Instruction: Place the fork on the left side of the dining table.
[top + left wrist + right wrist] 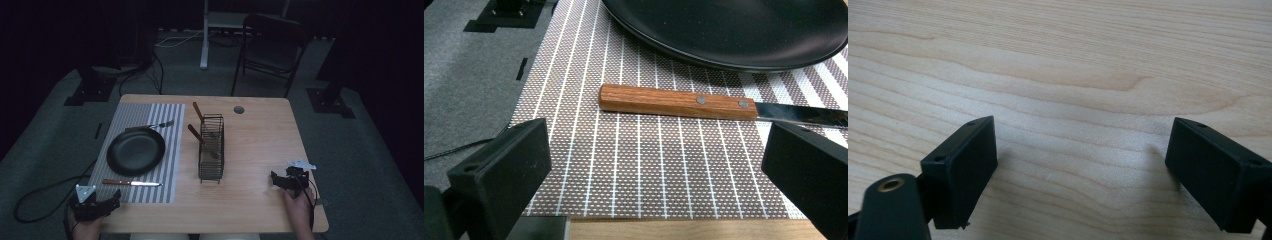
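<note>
Left hand-held gripper (649, 165): jaws wide, empty, at the placemat's (634, 165) near edge, just short of the knife (676, 101).
Right hand-held gripper (1083, 170): jaws wide, empty, over bare surface (1058, 60).
Plate (734, 30): beyond the knife.

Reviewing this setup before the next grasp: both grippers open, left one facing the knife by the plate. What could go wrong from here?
1. The knife lies flat on the striped placemat; the left gripper closing low might snag the weave or slide the handle away.
2. The black plate sits just beyond the knife, so overshooting could bump its rim.
3. The wire caddy is narrow with utensils leaning out; a nudge from the right gripper may tip it.
</note>
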Motion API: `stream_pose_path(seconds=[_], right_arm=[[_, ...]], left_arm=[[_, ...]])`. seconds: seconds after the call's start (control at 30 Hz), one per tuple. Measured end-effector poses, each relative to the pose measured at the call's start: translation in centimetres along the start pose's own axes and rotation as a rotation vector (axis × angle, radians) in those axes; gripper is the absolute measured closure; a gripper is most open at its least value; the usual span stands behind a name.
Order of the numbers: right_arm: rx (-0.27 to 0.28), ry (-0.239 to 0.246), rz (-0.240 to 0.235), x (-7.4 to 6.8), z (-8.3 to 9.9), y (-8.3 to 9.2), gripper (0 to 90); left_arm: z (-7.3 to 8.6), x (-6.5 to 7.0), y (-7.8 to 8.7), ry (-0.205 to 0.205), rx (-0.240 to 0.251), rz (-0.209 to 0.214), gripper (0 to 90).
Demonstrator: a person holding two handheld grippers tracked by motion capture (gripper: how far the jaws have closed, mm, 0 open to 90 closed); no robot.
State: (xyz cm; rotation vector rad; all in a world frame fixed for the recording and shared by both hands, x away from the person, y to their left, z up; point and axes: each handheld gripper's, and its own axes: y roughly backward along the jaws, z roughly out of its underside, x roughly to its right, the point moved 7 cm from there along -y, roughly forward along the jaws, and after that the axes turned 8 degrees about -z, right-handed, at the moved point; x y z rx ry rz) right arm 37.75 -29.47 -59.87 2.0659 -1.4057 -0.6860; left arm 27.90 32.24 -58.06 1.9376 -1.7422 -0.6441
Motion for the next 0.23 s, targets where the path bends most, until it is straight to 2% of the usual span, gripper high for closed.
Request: stream_pose_path(seconds=[0.23], right_arm=[[0.0, 0.0, 0.0, 0.0, -0.01, 0.0, 12.9]], left_arm=[[0.0, -0.19, -0.07, 0.053, -0.005, 0.02, 0.0]])
